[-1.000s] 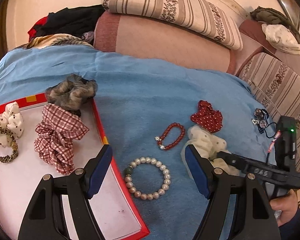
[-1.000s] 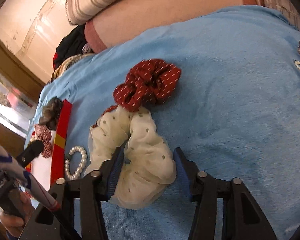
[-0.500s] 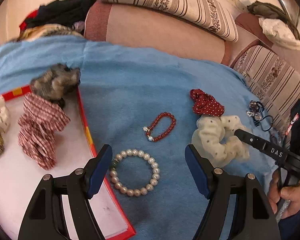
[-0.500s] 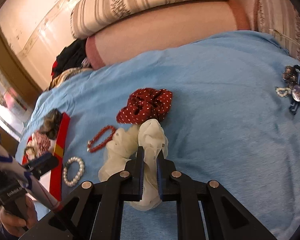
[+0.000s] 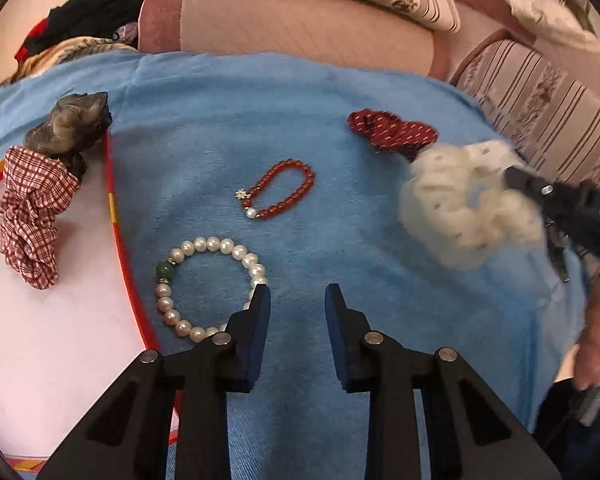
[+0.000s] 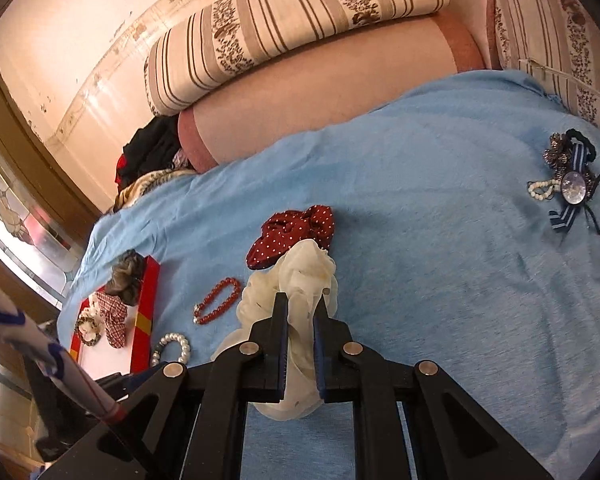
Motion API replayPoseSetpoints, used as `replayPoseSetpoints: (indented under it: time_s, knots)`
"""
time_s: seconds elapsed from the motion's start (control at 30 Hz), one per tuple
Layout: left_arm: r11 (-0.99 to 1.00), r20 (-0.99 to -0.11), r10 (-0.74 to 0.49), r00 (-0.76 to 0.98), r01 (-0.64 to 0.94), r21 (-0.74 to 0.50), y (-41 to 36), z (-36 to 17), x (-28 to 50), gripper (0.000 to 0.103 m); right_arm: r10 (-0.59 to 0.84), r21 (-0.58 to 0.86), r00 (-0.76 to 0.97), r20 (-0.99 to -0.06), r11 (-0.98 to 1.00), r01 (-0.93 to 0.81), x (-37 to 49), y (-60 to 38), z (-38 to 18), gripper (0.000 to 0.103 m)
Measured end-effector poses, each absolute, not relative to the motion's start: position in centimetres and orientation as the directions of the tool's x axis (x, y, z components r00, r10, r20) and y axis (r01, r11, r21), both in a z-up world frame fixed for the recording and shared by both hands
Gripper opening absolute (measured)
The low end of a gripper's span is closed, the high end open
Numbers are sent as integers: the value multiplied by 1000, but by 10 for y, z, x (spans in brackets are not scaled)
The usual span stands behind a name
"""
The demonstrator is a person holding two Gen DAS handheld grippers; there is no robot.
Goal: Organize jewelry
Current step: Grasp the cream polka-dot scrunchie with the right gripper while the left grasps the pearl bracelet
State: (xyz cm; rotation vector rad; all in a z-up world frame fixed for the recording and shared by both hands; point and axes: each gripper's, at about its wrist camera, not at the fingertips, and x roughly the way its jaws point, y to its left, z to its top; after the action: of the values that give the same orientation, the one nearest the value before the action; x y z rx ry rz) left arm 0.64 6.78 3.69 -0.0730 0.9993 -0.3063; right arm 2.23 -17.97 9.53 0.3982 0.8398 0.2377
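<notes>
My right gripper (image 6: 300, 304) is shut on a cream dotted scrunchie (image 6: 300, 276) and holds it above the blue cloth; the scrunchie also shows blurred in the left wrist view (image 5: 460, 216). My left gripper (image 5: 296, 292) is open and empty, its left fingertip over the edge of a pearl bracelet (image 5: 204, 284). A red bead bracelet (image 5: 280, 190) lies ahead of it. A red dotted scrunchie (image 5: 392, 134) lies far right. The red-rimmed white tray (image 5: 60, 340) at left holds a checked scrunchie (image 5: 32, 208) and a grey one (image 5: 68, 128).
A blue cloth (image 6: 440, 280) covers the sofa seat. A hair tie with a bow and a gem (image 6: 572, 188) lies at the far right. Striped cushions (image 6: 292, 24) and a pile of dark clothes (image 6: 152, 148) stand behind.
My right gripper closed on the cream scrunchie and lifted it off the cloth. My left gripper moved right and forward, and its jaws narrowed beside the pearl bracelet.
</notes>
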Motion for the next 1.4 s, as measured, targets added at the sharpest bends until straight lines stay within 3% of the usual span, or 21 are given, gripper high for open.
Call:
replayPoseSetpoints:
  time_s: [0.5, 1.17, 1.2, 1.23, 1.4]
  knots:
    - [976, -860, -108, 500, 218, 4, 53, 20, 21, 27, 366, 430, 606, -706, 902, -44, 25, -177, 82, 12]
    - [981, -833, -79, 548, 189, 31, 42, 15, 24, 33, 316, 357, 558, -767, 933, -38, 36, -157, 58, 12]
    - [981, -824, -80, 562, 190, 35, 41, 15, 22, 25, 310, 347, 557, -771, 937, -41, 36, -155, 57, 12]
    - [980, -817, -83, 570, 194, 36, 40, 15, 20, 9, 304, 337, 556, -774, 940, -46, 36, -154, 57, 12]
    - [976, -800, -114, 589, 218, 21, 37, 18, 20, 9, 291, 313, 542, -789, 948, -54, 38, -148, 53, 16]
